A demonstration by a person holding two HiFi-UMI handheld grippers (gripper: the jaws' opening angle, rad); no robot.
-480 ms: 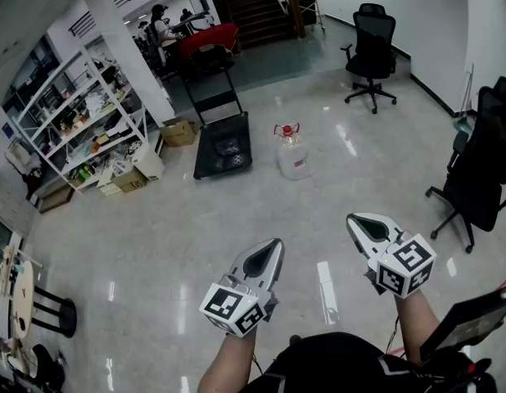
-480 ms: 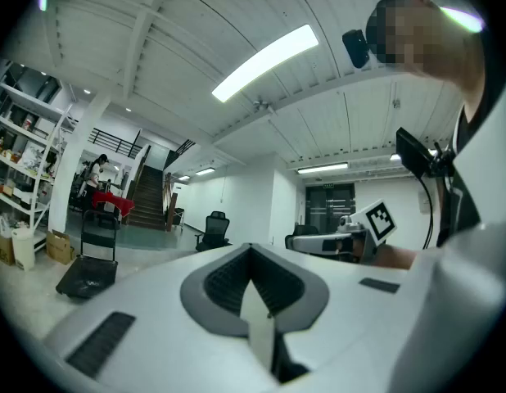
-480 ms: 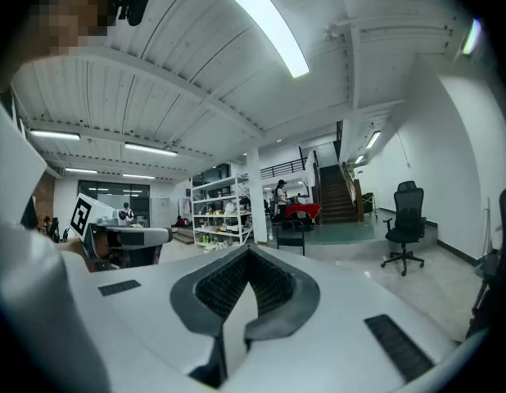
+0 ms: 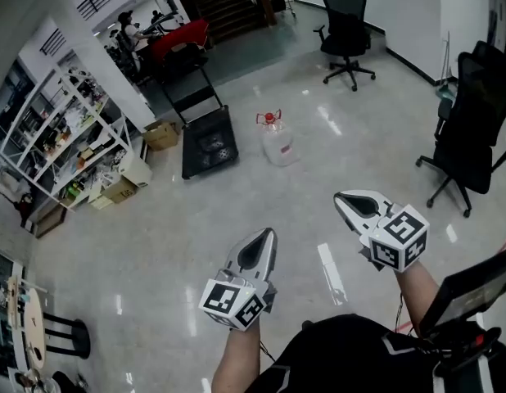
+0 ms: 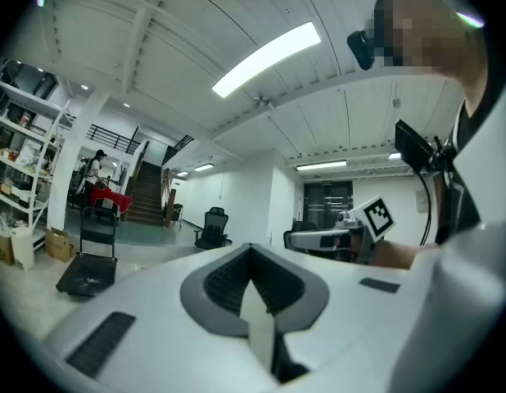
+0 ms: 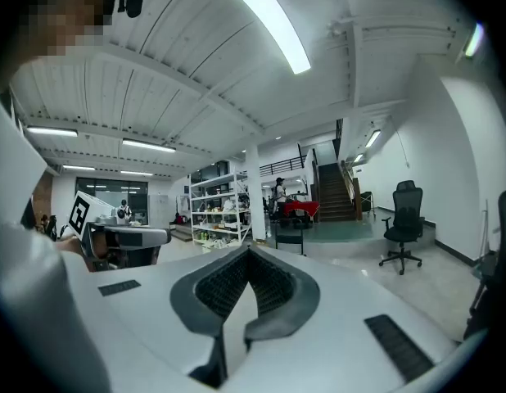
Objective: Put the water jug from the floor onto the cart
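Note:
The water jug [image 4: 276, 142], clear with a red cap and handle, stands upright on the shiny floor a few steps ahead. Just left of it lies the black flat cart [image 4: 205, 142] with its push handle raised; the cart [image 5: 88, 273] also shows low at the left of the left gripper view. My left gripper [image 4: 264, 236] and right gripper [image 4: 345, 196] are held out level in front of me, both far short of the jug. Both are shut with nothing between the jaws, as the left gripper [image 5: 251, 250] and right gripper [image 6: 249, 254] show in their own views.
Black office chairs stand at the back [image 4: 347, 23] and at the right [image 4: 474, 121]. White shelving [image 4: 65, 137] with cardboard boxes [image 4: 160, 135] lines the left side. A staircase [image 4: 224, 2] and a person at a red table [image 4: 126, 27] are behind the cart.
The jug and cart have slid slightly up and left in the head view as the camera shifted. Both grippers stay shut and empty in much the same place.

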